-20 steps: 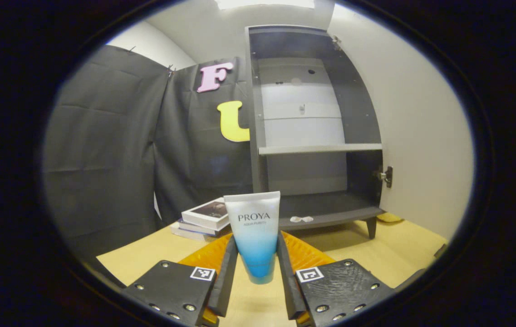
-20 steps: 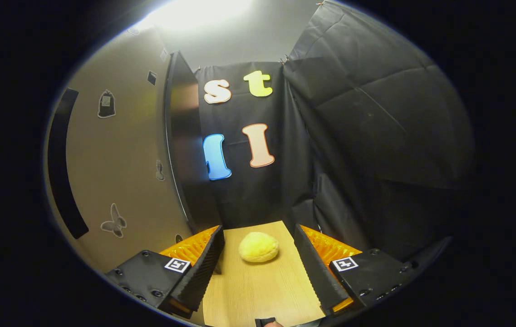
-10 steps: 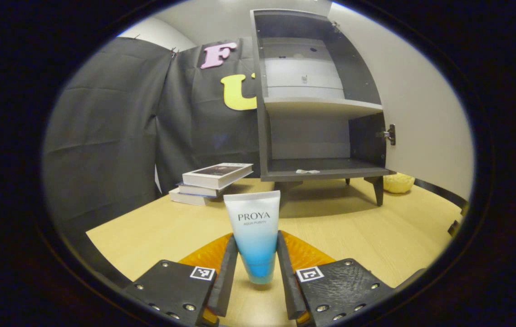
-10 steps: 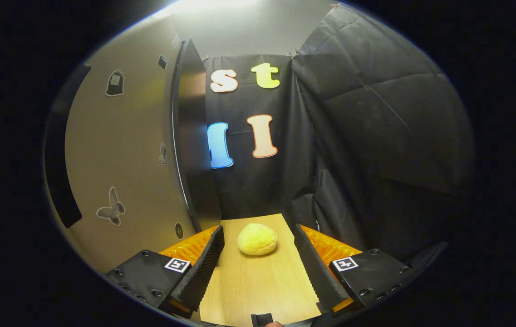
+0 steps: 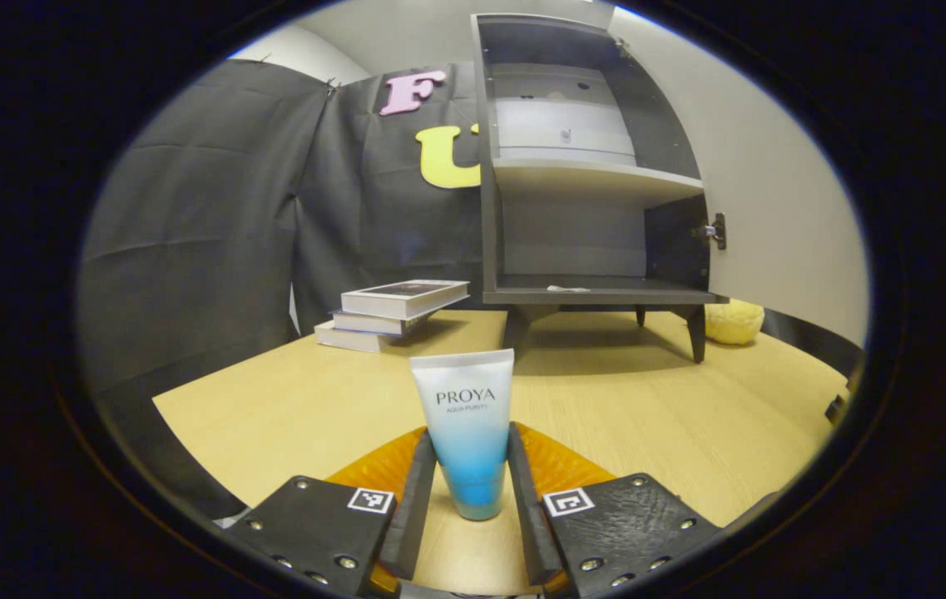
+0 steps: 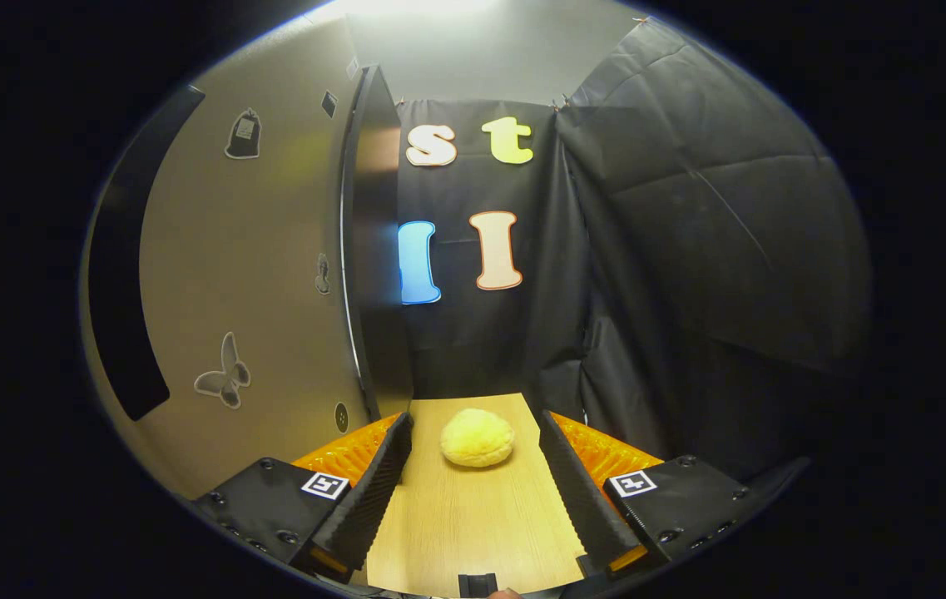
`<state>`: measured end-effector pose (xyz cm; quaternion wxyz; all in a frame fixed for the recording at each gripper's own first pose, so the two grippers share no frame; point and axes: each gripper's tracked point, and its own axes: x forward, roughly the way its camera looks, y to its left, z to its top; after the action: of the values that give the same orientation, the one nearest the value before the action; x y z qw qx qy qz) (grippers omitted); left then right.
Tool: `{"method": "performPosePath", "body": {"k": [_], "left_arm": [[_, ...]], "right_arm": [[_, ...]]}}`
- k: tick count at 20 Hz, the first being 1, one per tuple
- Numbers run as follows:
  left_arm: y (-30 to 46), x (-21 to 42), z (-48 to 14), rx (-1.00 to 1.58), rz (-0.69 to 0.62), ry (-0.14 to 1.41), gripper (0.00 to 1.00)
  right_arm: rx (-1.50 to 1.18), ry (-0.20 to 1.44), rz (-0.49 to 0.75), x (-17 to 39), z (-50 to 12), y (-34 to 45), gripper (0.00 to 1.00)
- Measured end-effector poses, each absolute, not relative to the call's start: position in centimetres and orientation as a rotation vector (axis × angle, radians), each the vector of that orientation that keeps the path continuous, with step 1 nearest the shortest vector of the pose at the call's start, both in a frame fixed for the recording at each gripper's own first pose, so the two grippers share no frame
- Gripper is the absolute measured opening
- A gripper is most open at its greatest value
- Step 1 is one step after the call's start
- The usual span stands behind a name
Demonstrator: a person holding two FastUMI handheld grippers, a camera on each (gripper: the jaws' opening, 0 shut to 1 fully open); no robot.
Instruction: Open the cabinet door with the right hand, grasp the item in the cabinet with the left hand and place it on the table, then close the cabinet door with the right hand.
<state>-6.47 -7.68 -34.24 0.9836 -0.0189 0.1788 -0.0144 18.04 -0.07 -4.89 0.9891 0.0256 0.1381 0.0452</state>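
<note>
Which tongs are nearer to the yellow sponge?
Right. The right tongs stand open just before the yellow sponge; the left tongs, gripping the tube, are far across the table.

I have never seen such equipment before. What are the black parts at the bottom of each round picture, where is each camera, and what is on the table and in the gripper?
No robot arm here: a person holds a two-finger gripper in each hand. Each camera rides on its gripper, looking forward along its fingers, which are the black parts at the bottom.

In the left gripper view, the left gripper is shut on a white and blue tube, just above the wooden table. Behind stand a stack of books and the open cabinet.

In the right gripper view, the right gripper is open and holds nothing. Ahead lies a yellow soft ball, beside the open cabinet door.
</note>
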Motion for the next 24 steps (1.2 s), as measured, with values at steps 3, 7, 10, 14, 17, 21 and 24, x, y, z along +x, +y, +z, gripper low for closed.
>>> {"method": "performPosePath", "body": {"k": [3, 7, 10, 14, 17, 21, 24], "left_arm": [[-7.9, -6.9, -34.1, -0.025, -0.031, 0.366, 0.5], [-8.4, -7.1, -33.4, -0.033, -0.033, 0.364, 0.69], [-8.3, -7.5, -32.3, -0.015, -0.022, 0.375, 0.84], [-7.6, -7.9, -26.9, 0.023, -0.009, 0.347, 0.84], [-6.3, -8.3, -20.2, 0.075, 0.037, 0.309, 0.84], [-6.6, -7.7, -11.1, 0.09, 0.042, 0.223, 0.84], [-6.1, -6.5, -5.5, 0.102, 0.053, 0.157, 0.82]], "right_arm": [[0.058, 0.284, 0.091, 18.1, -5.2, -0.2, 0.98], [0.07, 0.284, 0.092, 18.1, -5.3, -0.5, 0.98], [0.091, 0.277, 0.091, 17.9, -5.0, -1.1, 0.98], [0.132, 0.247, 0.107, 17.9, -3.3, -1.8, 0.98], [0.152, 0.219, 0.149, 17.9, -1.4, -1.7, 0.98], [0.161, 0.181, 0.207, 17.5, 1.2, -1.3, 0.98], [0.152, 0.163, 0.236, 16.8, 2.9, -0.5, 0.98]]}}
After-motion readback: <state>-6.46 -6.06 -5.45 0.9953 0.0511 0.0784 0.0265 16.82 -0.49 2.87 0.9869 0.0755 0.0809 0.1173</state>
